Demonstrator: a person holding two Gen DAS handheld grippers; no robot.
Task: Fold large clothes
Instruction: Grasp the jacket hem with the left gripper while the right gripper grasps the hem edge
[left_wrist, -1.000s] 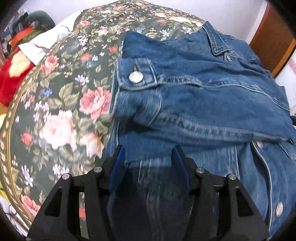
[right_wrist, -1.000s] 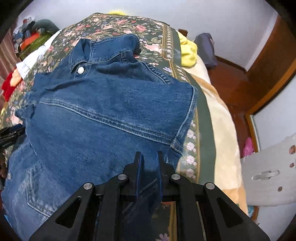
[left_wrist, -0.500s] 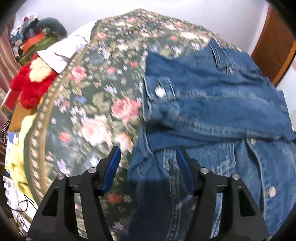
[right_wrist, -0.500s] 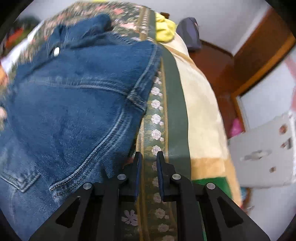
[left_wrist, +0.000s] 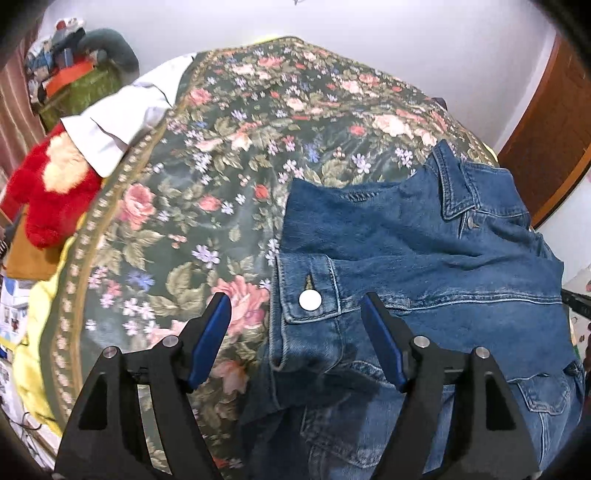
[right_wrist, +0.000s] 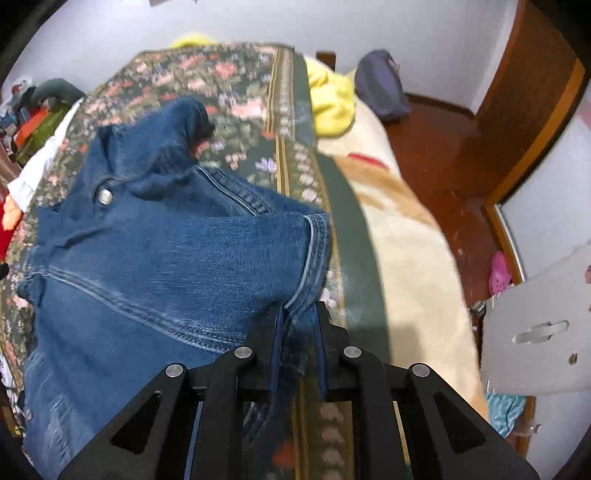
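Note:
A blue denim jacket (left_wrist: 424, 251) lies on the floral bedspread (left_wrist: 221, 166), one sleeve folded across its body. The buttoned cuff (left_wrist: 309, 300) rests at the jacket's left edge. My left gripper (left_wrist: 295, 310) hovers above that cuff with its jaws opening, and its blue pads (left_wrist: 218, 325) do not touch the cloth. In the right wrist view the jacket (right_wrist: 166, 258) bunches up toward my right gripper (right_wrist: 298, 312), which is shut on the hem at the jacket's right side, near the bedspread's green border (right_wrist: 351, 229).
A red plush toy (left_wrist: 48, 192) and a white cloth (left_wrist: 122, 118) lie at the bed's left side. A yellow cloth (right_wrist: 332, 103), a purple bag (right_wrist: 380, 88) and a cream blanket (right_wrist: 406, 258) sit toward the right edge. A wooden door (right_wrist: 535, 92) and a grey board (right_wrist: 539, 325) stand beyond.
My left gripper has risen and drawn back from the jacket, its jaws widening, and the cuff now lies free below it. My right gripper has shifted sideways along the jacket's right edge.

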